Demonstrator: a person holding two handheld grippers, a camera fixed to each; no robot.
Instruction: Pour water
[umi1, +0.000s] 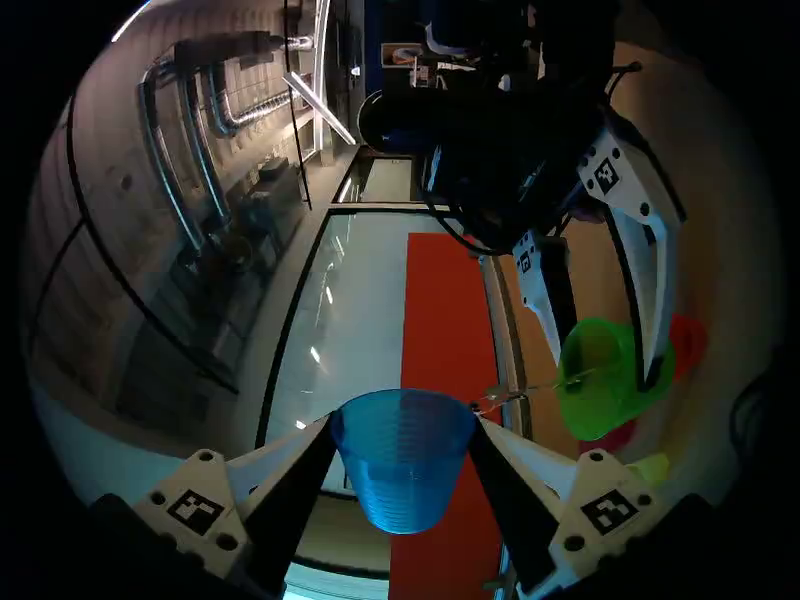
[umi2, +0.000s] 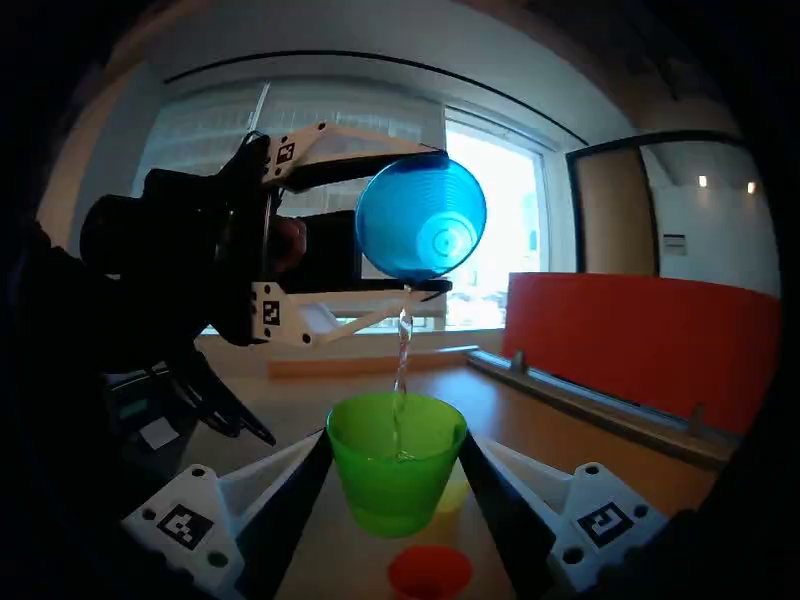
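Observation:
A blue cup (umi1: 403, 458) sits between the fingers of my left gripper (umi1: 403, 450), which is shut on it and tipped on its side. In the right gripper view the blue cup (umi2: 421, 217) hangs above with its mouth turned down, and a thin stream of water (umi2: 402, 350) falls from its rim. The stream lands in a green cup (umi2: 396, 470), held upright by my right gripper (umi2: 396, 468), shut on it. From the left gripper view the green cup (umi1: 600, 375) is seen off to the right between the right gripper's white fingers (umi1: 650, 270).
A wooden table (umi2: 560, 430) lies under the cups, with a red partition (umi2: 650, 340) along its far edge. A small red cup (umi2: 430, 572) and a yellow one (umi2: 452, 495) stand on the table below the green cup. Bright windows (umi2: 500, 230) are behind.

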